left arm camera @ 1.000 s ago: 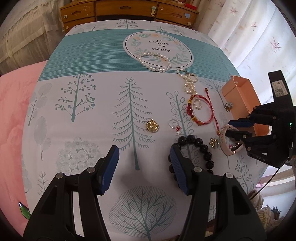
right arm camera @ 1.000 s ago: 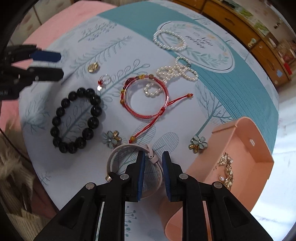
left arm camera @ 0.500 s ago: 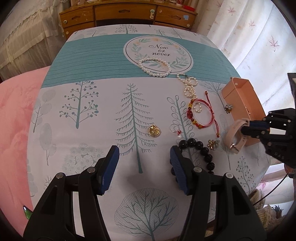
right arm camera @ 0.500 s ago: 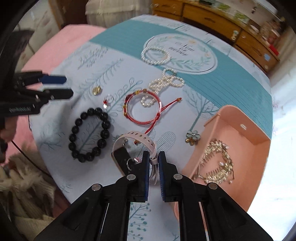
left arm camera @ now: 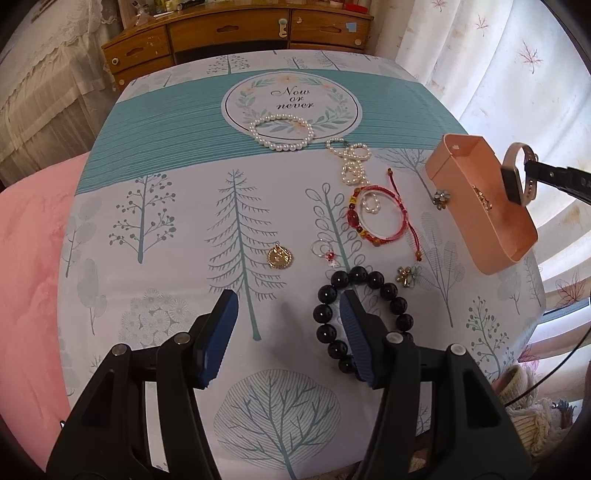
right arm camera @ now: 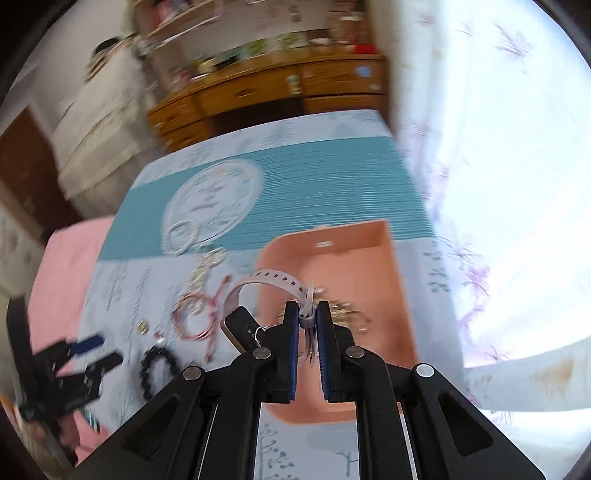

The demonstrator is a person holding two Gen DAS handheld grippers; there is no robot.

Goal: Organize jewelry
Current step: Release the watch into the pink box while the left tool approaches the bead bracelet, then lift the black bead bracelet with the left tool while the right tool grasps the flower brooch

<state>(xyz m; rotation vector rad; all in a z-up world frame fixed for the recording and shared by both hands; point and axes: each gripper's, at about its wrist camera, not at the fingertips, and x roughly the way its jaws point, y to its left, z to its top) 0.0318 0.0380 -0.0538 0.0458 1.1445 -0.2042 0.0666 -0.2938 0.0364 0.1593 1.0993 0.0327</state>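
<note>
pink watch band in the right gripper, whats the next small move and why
Probably lower it a little and open over the tray. The right gripper is shut on the watch band, which hangs above the open peach tray where gold jewelry already lies. In the left wrist view the band looks raised over the tray's near side.

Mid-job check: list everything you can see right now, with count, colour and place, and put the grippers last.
watch: 1, pale pink strap, held in the air over the box
box: 1, peach, right edge of the table, gold jewelry inside
pearl bracelet: 1, white, on the round motif
pearl bow piece: 1, white, right of the pearl bracelet
red cord bracelet: 1, red, mid table, small pearl ring inside it
gold pendant: 1, gold, centre
black bead bracelet: 1, black, near edge
flower charms: 2, gold-grey, beside the box and the black beads
tablecloth: 1, white and teal
dresser: 1, wooden, behind
left gripper: open, empty
right gripper: shut on the watch strap
</note>
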